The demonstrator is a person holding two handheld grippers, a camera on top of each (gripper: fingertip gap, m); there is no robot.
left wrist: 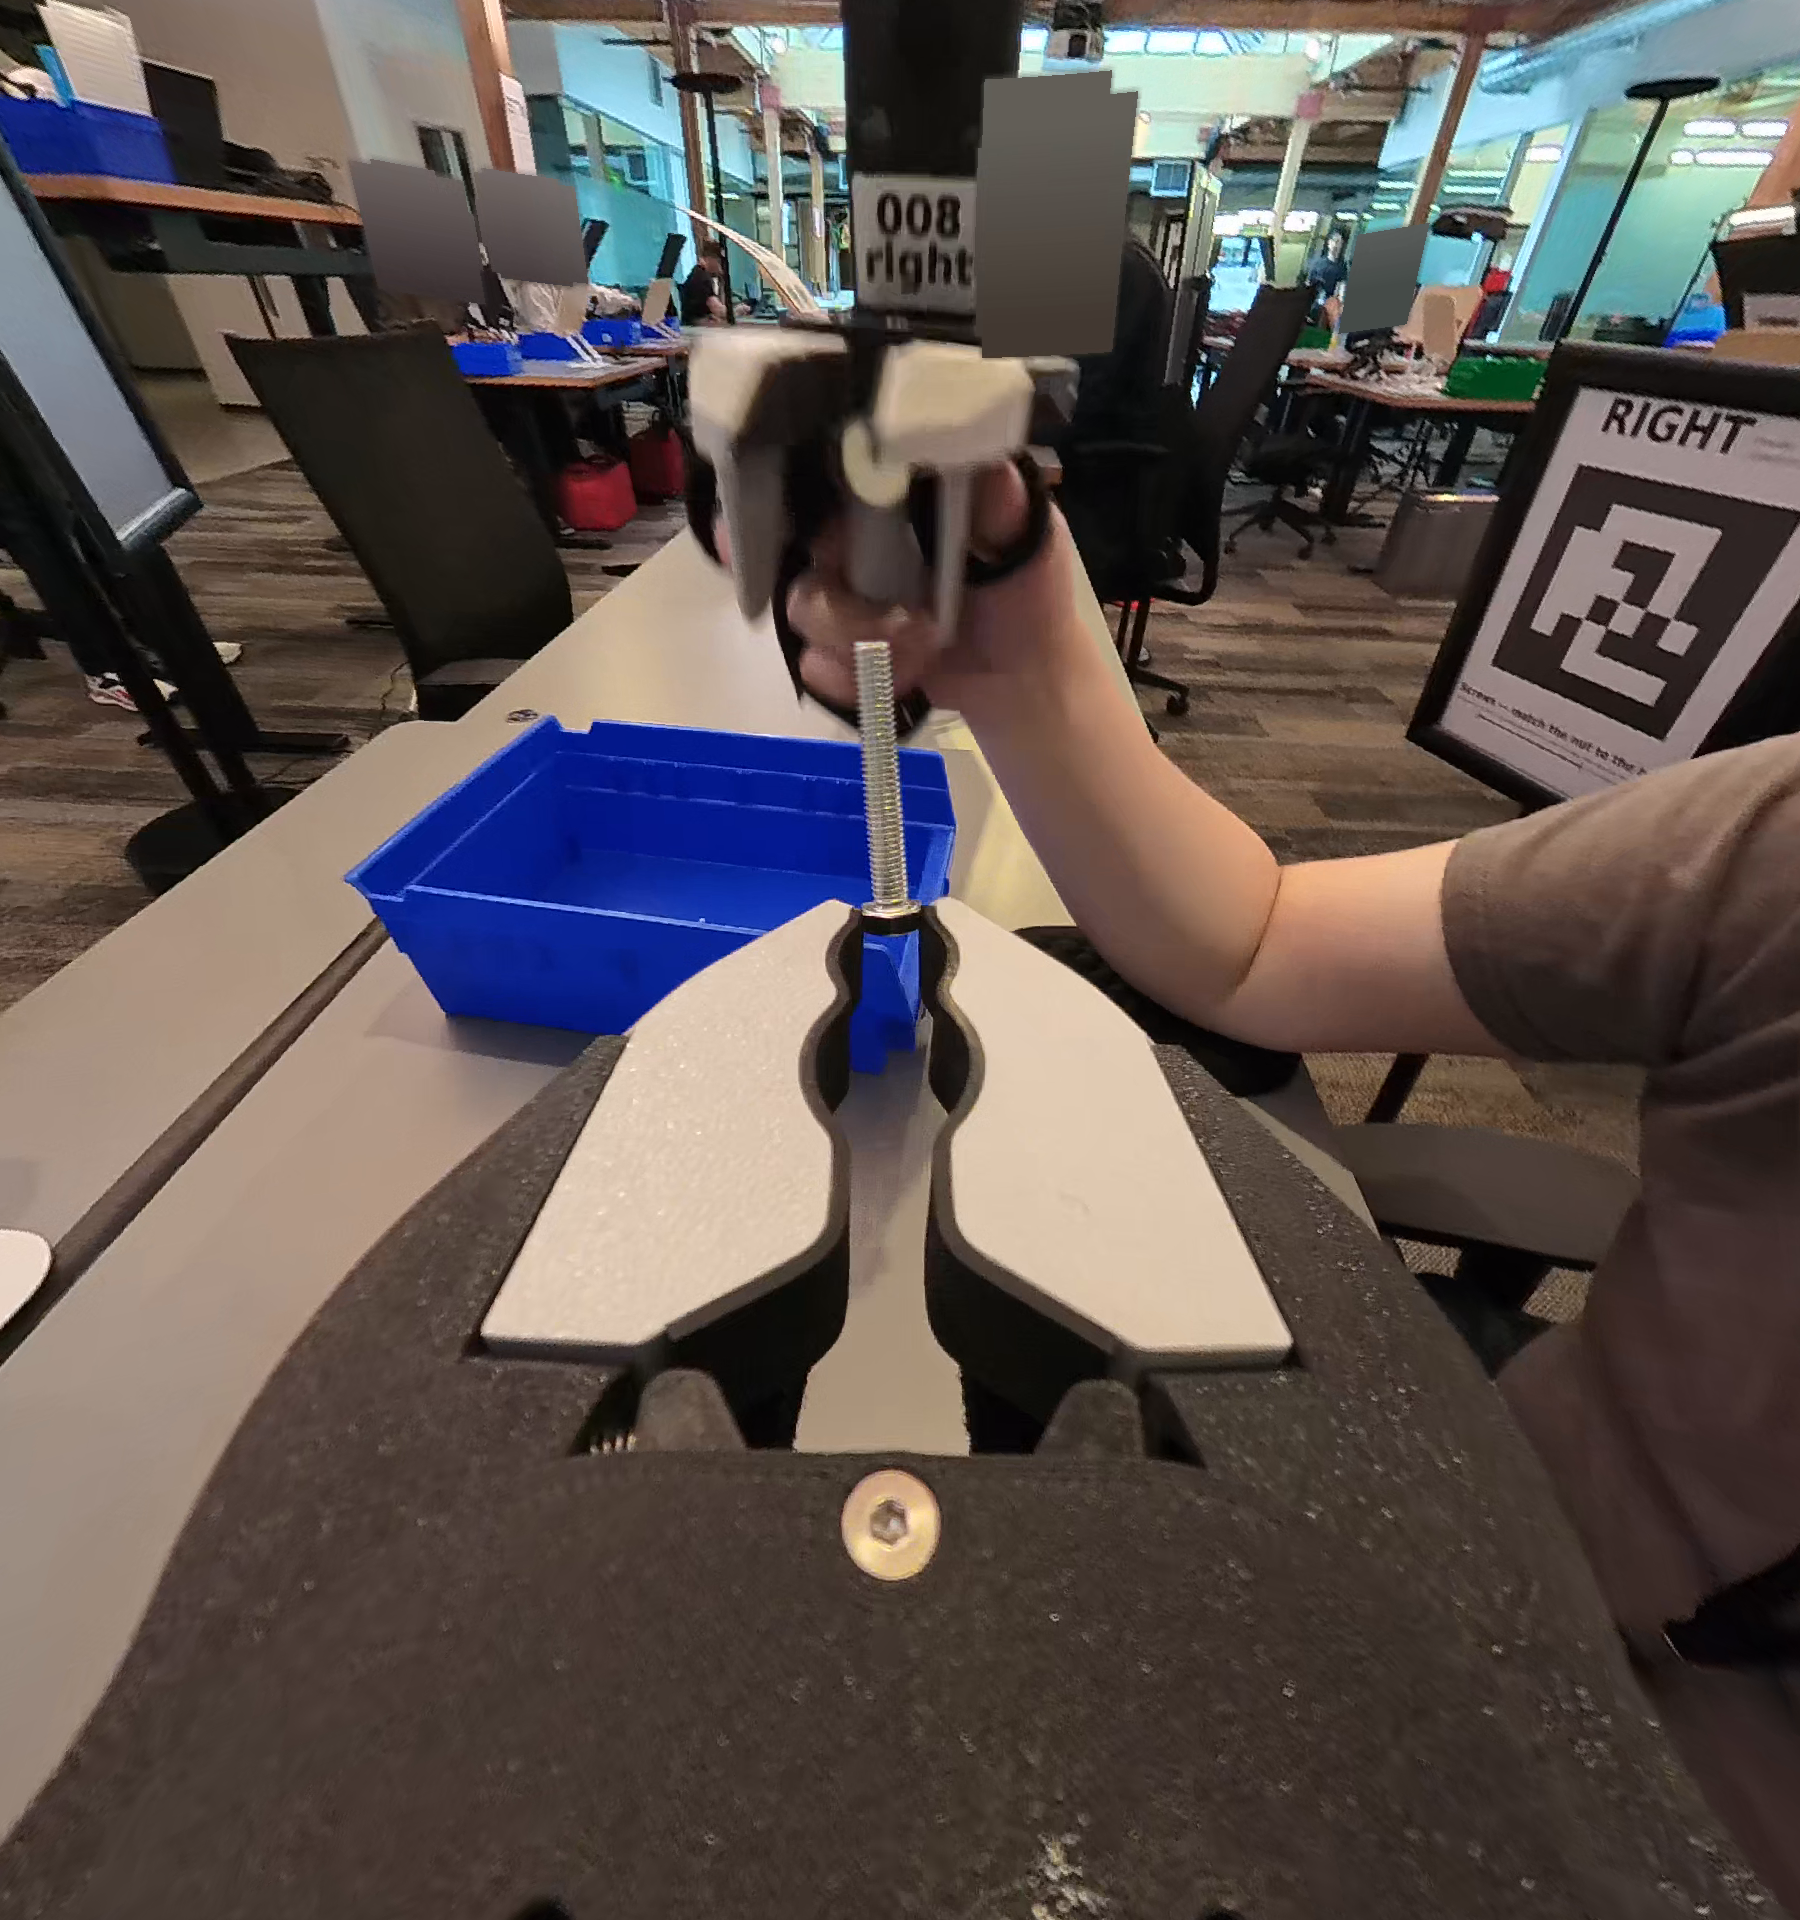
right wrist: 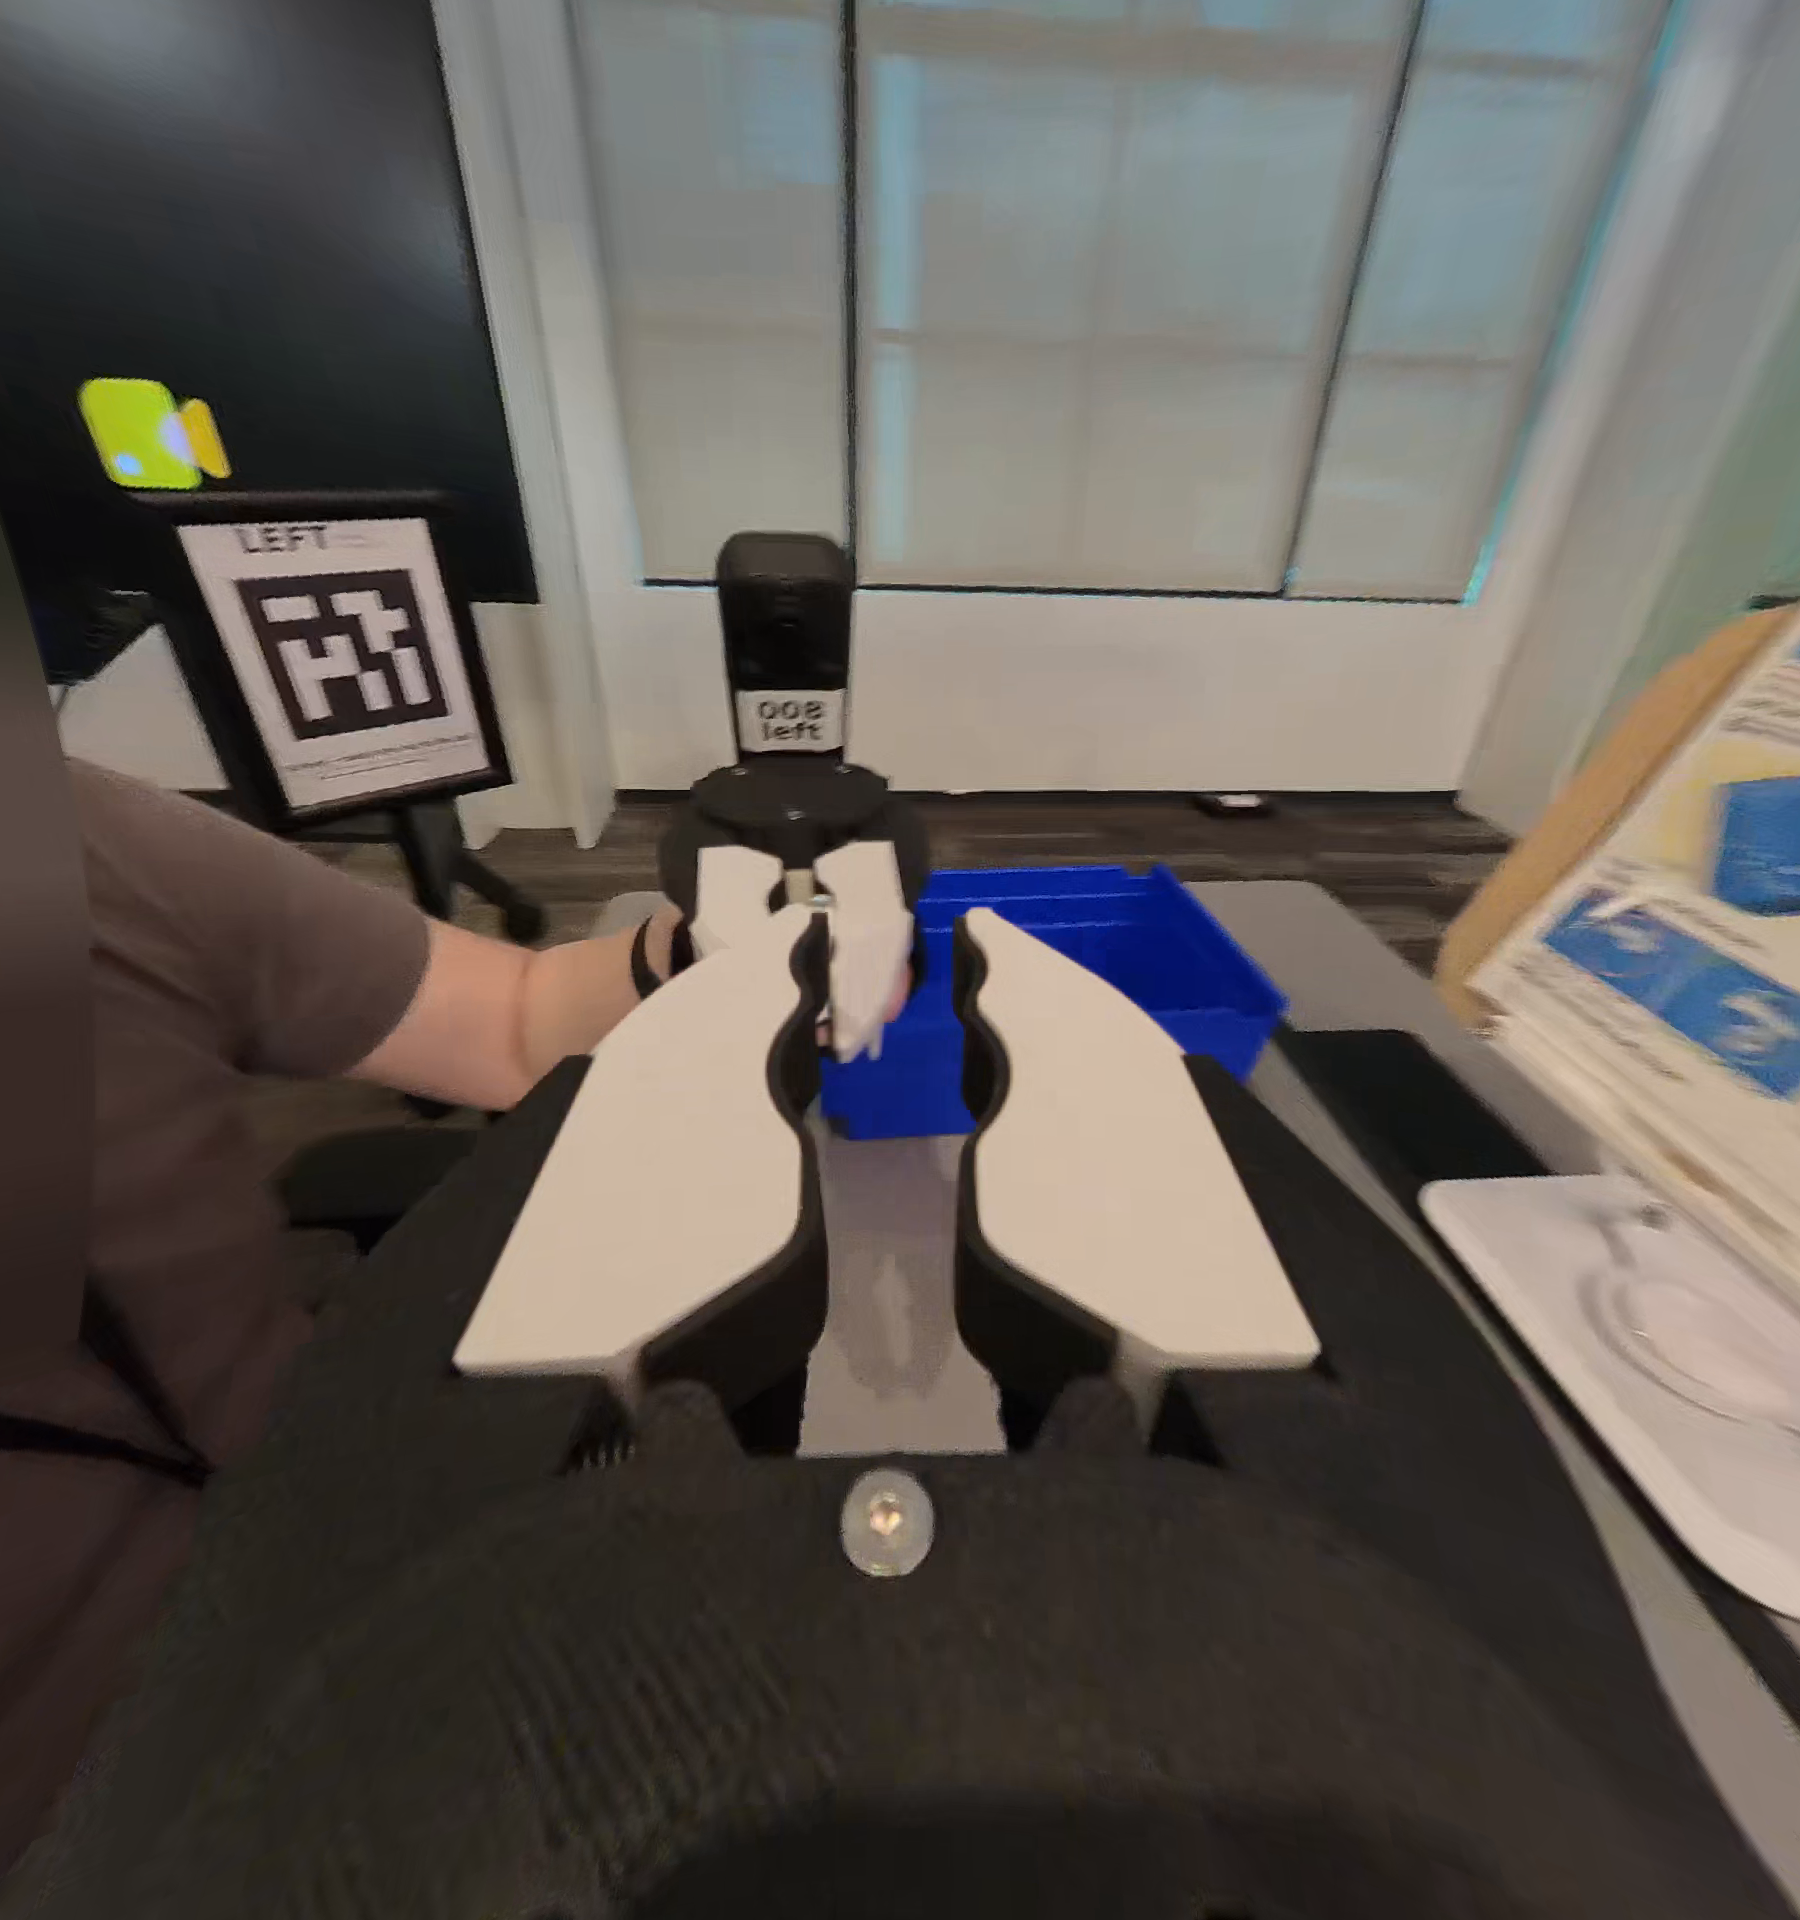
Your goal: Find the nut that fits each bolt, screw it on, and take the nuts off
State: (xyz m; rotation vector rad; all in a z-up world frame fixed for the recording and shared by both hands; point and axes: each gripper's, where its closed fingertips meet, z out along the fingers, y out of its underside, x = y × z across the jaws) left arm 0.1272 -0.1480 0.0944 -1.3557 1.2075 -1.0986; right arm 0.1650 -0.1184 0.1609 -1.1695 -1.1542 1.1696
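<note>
My left gripper (left wrist: 888, 925) is shut on the head end of a long silver bolt (left wrist: 883, 769). The threaded shaft points away from it, held in the air above a blue bin (left wrist: 605, 883). My right gripper (left wrist: 854, 623) faces it, blurred, jaws open, with the bolt's tip just at its fingertips. In the right wrist view my right gripper (right wrist: 885, 930) is open and empty. The left gripper (right wrist: 808, 920) is straight ahead, with the bolt (right wrist: 818, 906) seen end-on between its fingers. I cannot make out a separate nut.
The blue bin (right wrist: 1135, 956) stands on the grey table (left wrist: 200, 1039). A white tray (right wrist: 1602, 1351) lies at the table's right, and an instruction board (right wrist: 1706, 935) leans beside it. Framed marker signs (left wrist: 1644, 592) (right wrist: 345, 655) stand off the table's ends. Office chairs stand beyond. My right fingertips sit around 8 cm from my left ones.
</note>
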